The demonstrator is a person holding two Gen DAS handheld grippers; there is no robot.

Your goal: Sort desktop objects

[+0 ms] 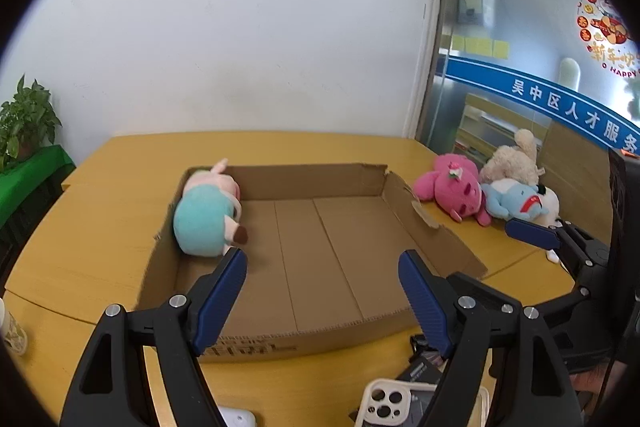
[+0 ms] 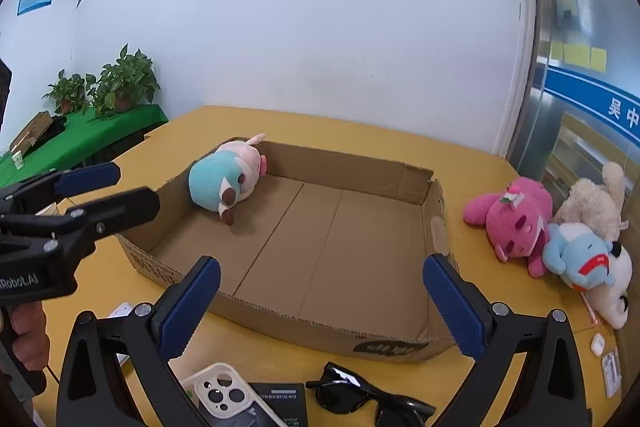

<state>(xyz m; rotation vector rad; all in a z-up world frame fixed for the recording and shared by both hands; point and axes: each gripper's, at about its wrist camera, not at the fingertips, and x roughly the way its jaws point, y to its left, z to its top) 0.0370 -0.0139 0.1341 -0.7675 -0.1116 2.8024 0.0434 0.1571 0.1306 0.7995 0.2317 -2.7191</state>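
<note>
**Mo:** Cardboard tray (image 2: 320, 247) sits in the middle of the yellow bench (image 2: 360, 135), low walls, one corner torn. Only one thing in it: a pink pig plush in a teal dress (image 2: 224, 183), lying on its side against the far left wall.

**Jin:** And the other plushies?

**Mo:** Piled on the bench to the right of the tray, outside it. A pink bear plush (image 2: 512, 223), a cream plush (image 2: 596, 199) behind it, a light blue plush (image 2: 580, 255) in front lying on a white one.

**Jin:** Grippers?

**Mo:** Left gripper (image 1: 322, 267) hovers over the near end of the tray, fingers spread wide, nothing between them. Right gripper (image 2: 320, 279) is the same: fingers released, empty, over the tray's near wall.

**Jin:** Anything on the near edge?

**Mo:** A cream phone case (image 2: 224, 395), a black card-like thing (image 2: 280, 403), black sunglasses (image 2: 360, 395). At far right, a small white earbud case (image 2: 597, 342).
</note>
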